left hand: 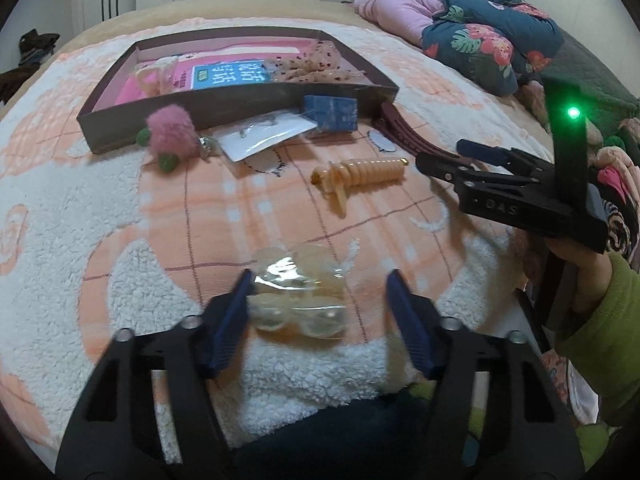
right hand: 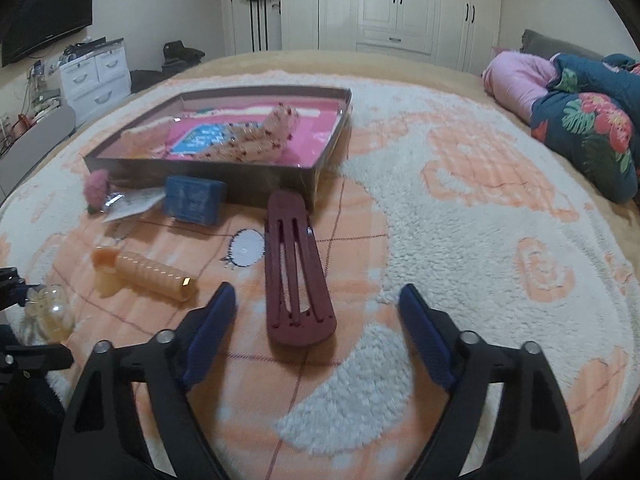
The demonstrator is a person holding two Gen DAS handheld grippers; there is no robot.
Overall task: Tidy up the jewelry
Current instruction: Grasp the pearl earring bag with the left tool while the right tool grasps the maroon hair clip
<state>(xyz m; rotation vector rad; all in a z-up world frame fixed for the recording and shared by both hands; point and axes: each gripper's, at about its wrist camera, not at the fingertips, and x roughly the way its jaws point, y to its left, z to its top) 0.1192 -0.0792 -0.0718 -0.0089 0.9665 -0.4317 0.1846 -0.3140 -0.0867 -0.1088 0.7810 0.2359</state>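
A brown tray (left hand: 224, 110) with a pink lining stands on the bed and holds a blue card and beaded pieces; it also shows in the right wrist view (right hand: 256, 184). My left gripper (left hand: 320, 292) is open around a clear bag of pale beads (left hand: 298, 300), its left pad touching the bag. My right gripper (right hand: 316, 308) is open just above a dark red hair clip (right hand: 298, 268). An orange spiral hair clip (left hand: 360, 174) (right hand: 150, 274), a blue box (left hand: 332, 114) (right hand: 194, 198), a white card bag (left hand: 266, 138) and a pink pompom (left hand: 172, 138) lie in front of the tray.
A fluffy white and peach blanket (right hand: 480, 240) covers the bed. A folded floral quilt and pink cloth (right hand: 580, 120) lie at the far right. White wardrobes (right hand: 392, 4) and a drawer unit (right hand: 94, 76) stand beyond the bed.
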